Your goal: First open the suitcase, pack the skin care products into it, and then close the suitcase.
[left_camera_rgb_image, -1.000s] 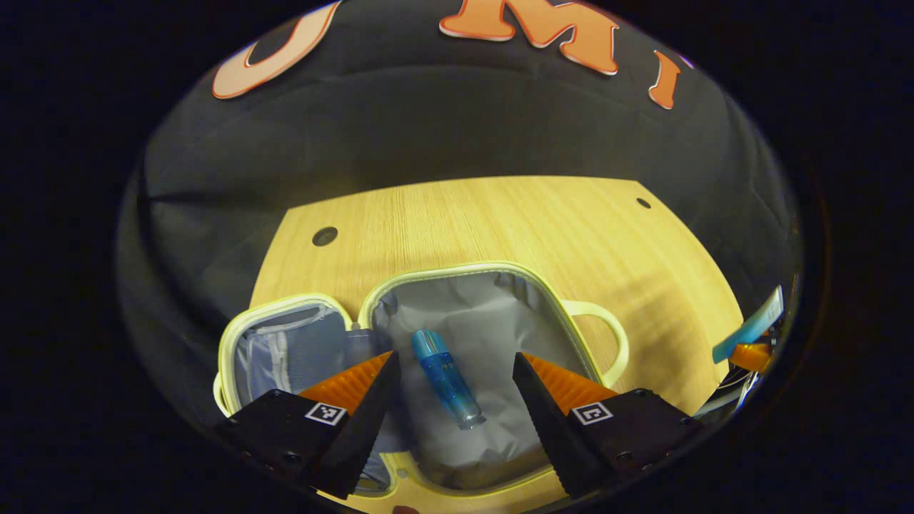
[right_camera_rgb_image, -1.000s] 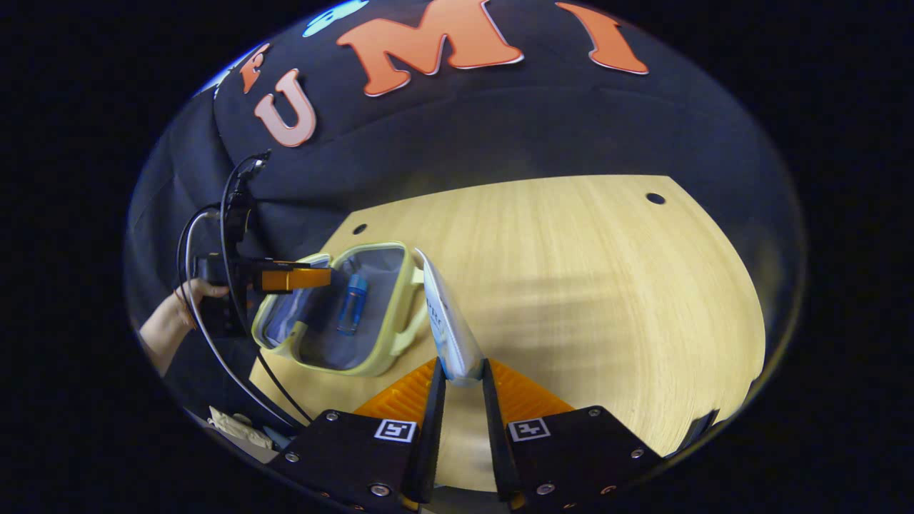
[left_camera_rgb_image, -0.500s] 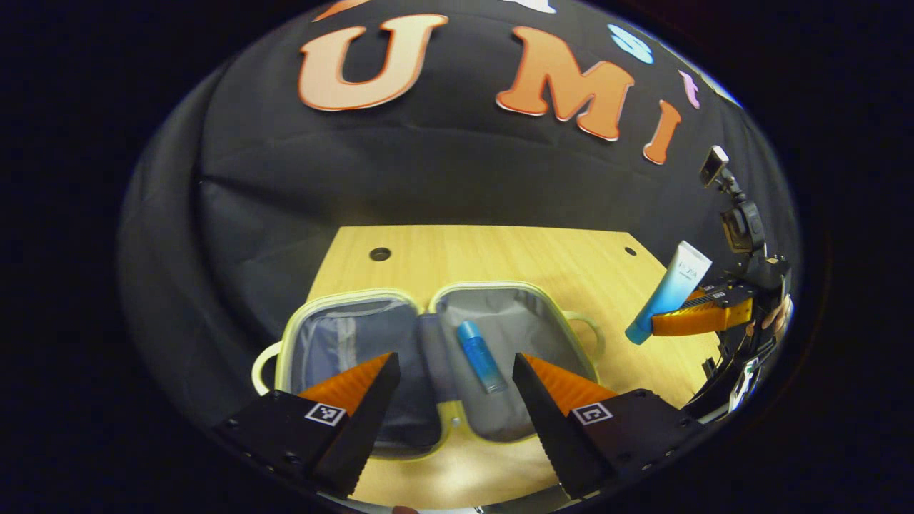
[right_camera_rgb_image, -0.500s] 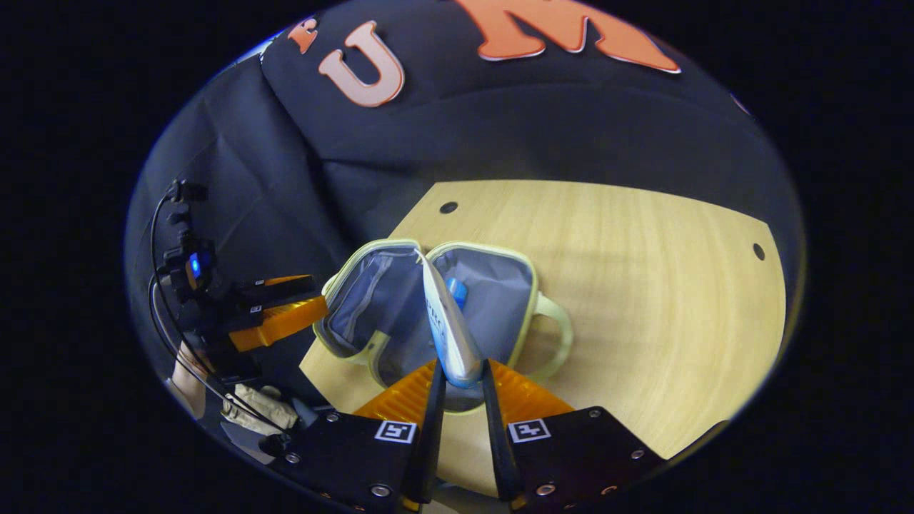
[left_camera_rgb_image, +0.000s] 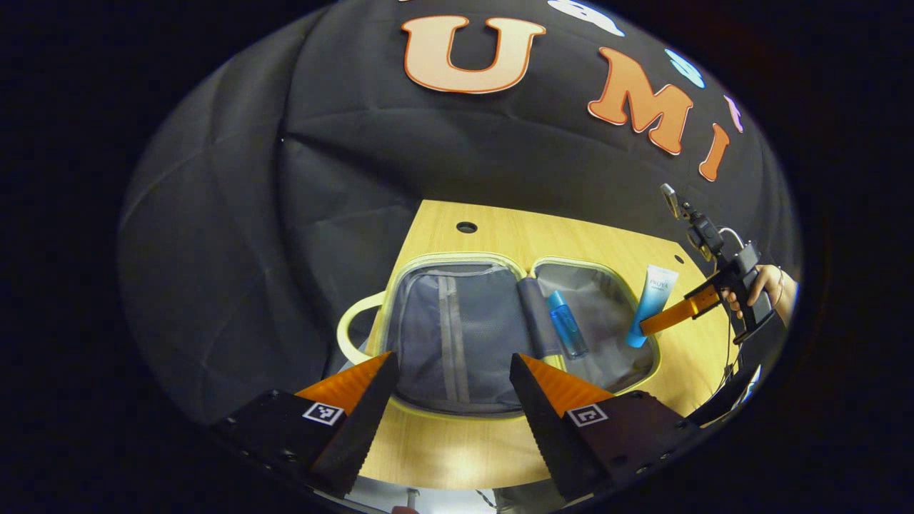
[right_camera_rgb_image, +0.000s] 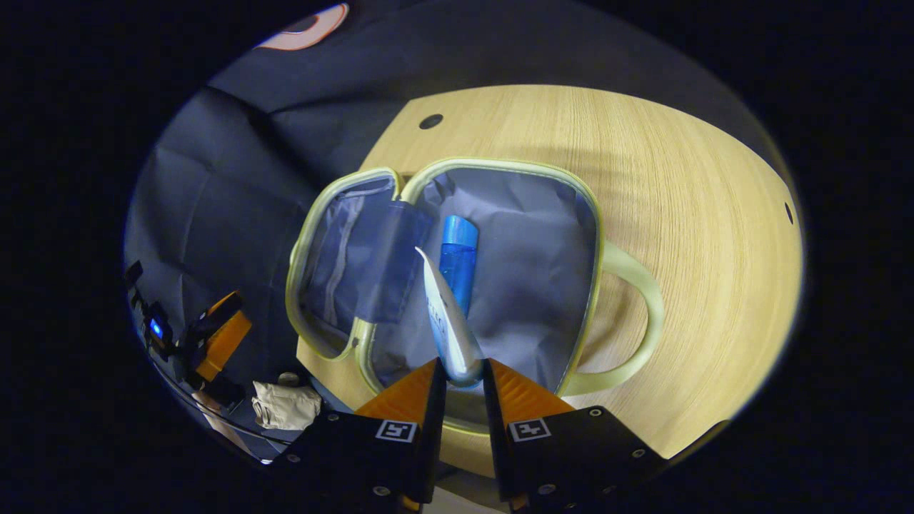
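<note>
A pale green suitcase (left_camera_rgb_image: 457, 258) (right_camera_rgb_image: 500, 165) lies open on the wooden table, both grey-lined halves up. A blue bottle (left_camera_rgb_image: 568, 332) (right_camera_rgb_image: 457, 260) rests in the half with the outer handle (right_camera_rgb_image: 643, 314). My right gripper (right_camera_rgb_image: 464, 371) is shut on a white-and-blue tube (right_camera_rgb_image: 444, 321), holding it above that half, beside the bottle. In the left gripper view that tube (left_camera_rgb_image: 651, 303) hangs over the case's right half, with a hand (left_camera_rgb_image: 767, 282) behind it. My left gripper (left_camera_rgb_image: 450, 371) is open and holds nothing, near the table's front edge, short of the case.
The wooden table (left_camera_rgb_image: 500, 235) (right_camera_rgb_image: 700, 185) has round holes (left_camera_rgb_image: 466, 227) (right_camera_rgb_image: 430, 121) near its far corners. A crumpled light cloth (right_camera_rgb_image: 285, 403) lies below the table's edge in the right gripper view. Bare tabletop lies right of the case in the right gripper view.
My right gripper carried the tube from beside the case to above its open half. My left gripper drew back and left, away from the bottle, staying open.
</note>
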